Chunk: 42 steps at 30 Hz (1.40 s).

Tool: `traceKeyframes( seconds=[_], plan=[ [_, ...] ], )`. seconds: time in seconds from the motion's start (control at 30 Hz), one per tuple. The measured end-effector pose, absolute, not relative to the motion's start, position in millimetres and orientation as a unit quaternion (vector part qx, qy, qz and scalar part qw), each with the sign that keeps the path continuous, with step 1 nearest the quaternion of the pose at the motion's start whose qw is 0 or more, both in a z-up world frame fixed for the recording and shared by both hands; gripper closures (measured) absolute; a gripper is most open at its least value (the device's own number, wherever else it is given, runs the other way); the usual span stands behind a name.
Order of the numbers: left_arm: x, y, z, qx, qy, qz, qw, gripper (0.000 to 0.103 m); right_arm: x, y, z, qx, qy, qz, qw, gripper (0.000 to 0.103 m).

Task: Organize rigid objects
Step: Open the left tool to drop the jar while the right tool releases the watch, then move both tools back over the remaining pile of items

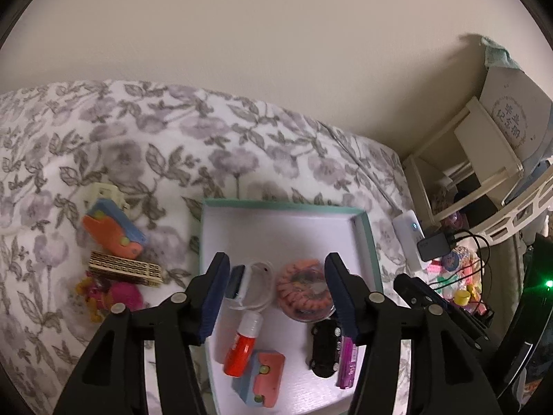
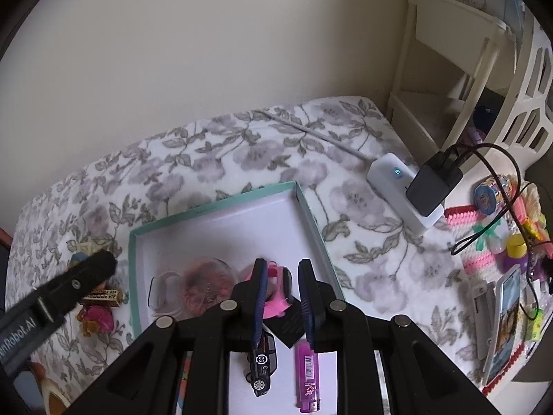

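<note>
The teal-rimmed tray (image 1: pixel 375 259) on the bed already holds a watch, glue bottle, toy car (image 2: pixel 262 359) and lighter (image 2: pixel 306 363). Several toys (image 1: pixel 114 231) wait beyond its left edge. Left gripper (image 1: pixel 276 297) hangs released; right gripper (image 2: pixel 281 297) looks clenched, perhaps empty.

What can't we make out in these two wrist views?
- Right wrist view: pink object between the right gripper's fingers. They cover its sides, so what it is, and whether it's gripped, is unclear.
- Right wrist view: round container's contents are blurred.
- Left wrist view: pink figure on the bedspread is blurred and partly behind the left gripper.
- Left wrist view: purple lighter is half hidden by that gripper.
</note>
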<state>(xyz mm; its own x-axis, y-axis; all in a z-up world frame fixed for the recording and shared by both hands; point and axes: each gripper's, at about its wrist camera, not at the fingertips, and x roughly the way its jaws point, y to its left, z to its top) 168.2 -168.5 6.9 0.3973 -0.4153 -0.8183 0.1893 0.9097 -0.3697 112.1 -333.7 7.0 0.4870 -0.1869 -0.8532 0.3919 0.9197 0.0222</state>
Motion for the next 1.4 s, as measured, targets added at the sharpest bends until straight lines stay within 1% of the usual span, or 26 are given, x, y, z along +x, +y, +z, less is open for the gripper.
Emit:
traceKeyframes(
  seconds=[0.27, 0.3, 0.33, 0.37, 0.4, 0.43, 0.5, 0.57, 0.63, 0.7, 0.77, 0.8, 0.83, 0.93, 1.1, 1.13, 1.17, 1.2, 1.4],
  plan=[
    [172.7, -153.7, 6.4, -0.094, 0.515, -0.141, 0.84, 0.043, 114.0, -329.1, 4.2, 0.101, 0.484, -0.165, 0.854, 0.075],
    [173.4, -151.7, 5.5, -0.092, 0.515, -0.134, 0.841, 0.042, 114.3, -328.8, 3.8, 0.1, 0.484, -0.164, 0.854, 0.072],
    [174.2, -149.4, 4.8, -0.09, 0.515, -0.127, 0.843, 0.041, 114.7, -328.3, 4.0, 0.099, 0.484, -0.163, 0.854, 0.065],
    [174.4, -148.0, 4.6, -0.089, 0.515, -0.123, 0.844, 0.039, 114.9, -328.1, 3.8, 0.098, 0.483, -0.163, 0.855, 0.053],
    [175.1, -145.9, 4.2, -0.087, 0.514, -0.118, 0.845, 0.035, 115.3, -327.6, 4.1, 0.097, 0.482, -0.163, 0.856, 0.048],
    [175.6, -143.6, 4.0, -0.086, 0.513, -0.112, 0.847, 0.032, 115.5, -327.4, 4.6, 0.096, 0.48, -0.163, 0.857, 0.045],
    [176.4, -140.3, 3.7, -0.082, 0.51, -0.101, 0.85, 0.031, 116.1, -326.3, 5.6, 0.092, 0.477, -0.162, 0.859, 0.044],
    [177.2, -137.1, 3.4, -0.079, 0.509, -0.095, 0.852, 0.028, 116.9, -325.9, 5.4, 0.09, 0.477, -0.162, 0.859, 0.037],
    [177.8, -132.8, 3.4, -0.078, 0.506, -0.089, 0.854, 0.022, 117.1, -325.6, 5.2, 0.089, 0.475, -0.162, 0.86, 0.035],
    [178.4, -129.3, 3.7, -0.078, 0.502, -0.082, 0.857, 0.022, 117.2, -325.3, 5.5, 0.088, 0.473, -0.161, 0.862, 0.032],
    [179.1, -125.2, 4.0, -0.077, 0.497, -0.073, 0.861, 0.019, 117.1, -324.9, 5.8, 0.086, 0.471, -0.162, 0.863, 0.028],
    [179.7, -123.7, 4.1, -0.076, 0.495, -0.069, 0.863, 0.013, 117.2, -324.6, 5.8, 0.085, 0.47, -0.161, 0.863, 0.028],
    [180.0, -121.5, 4.4, -0.075, 0.491, -0.064, 0.866, 0.009, 117.0, -324.4, 5.8, 0.085, 0.47, -0.161, 0.864, 0.025],
    [181.9, -115.3, 4.9, -0.076, 0.484, -0.055, 0.87, 0.008, 117.0, -323.9, 5.5, 0.084, 0.471, -0.163, 0.863, 0.019],
    [184.3, -104.8, 4.0, -0.087, 0.48, -0.044, 0.872, 0.008, 117.3, -324.1, 5.0, 0.087, 0.47, -0.162, 0.863, 0.017],
    [184.2, -103.8, 4.1, -0.085, 0.479, -0.04, 0.873, 0.008, 117.2, -324.0, 4.7, 0.086, 0.471, -0.163, 0.863, 0.013],
    [184.6, -101.7, 3.9, -0.081, 0.477, -0.033, 0.875, 0.008, 117.4, -323.9, 4.4, 0.086, 0.473, -0.163, 0.862, 0.005],
    [184.5, -100.2, 3.8, -0.079, 0.477, -0.028, 0.875, 0.008, 117.1, -324.1, 4.4, 0.086, 0.473, -0.162, 0.861, 0.002],
    [188.6, -84.6, -0.9, -0.086, 0.482, -0.012, 0.872, 0.008, 117.6, -320.8, 4.2, 0.087, 0.475, -0.156, 0.862, 0.001]
  ],
)
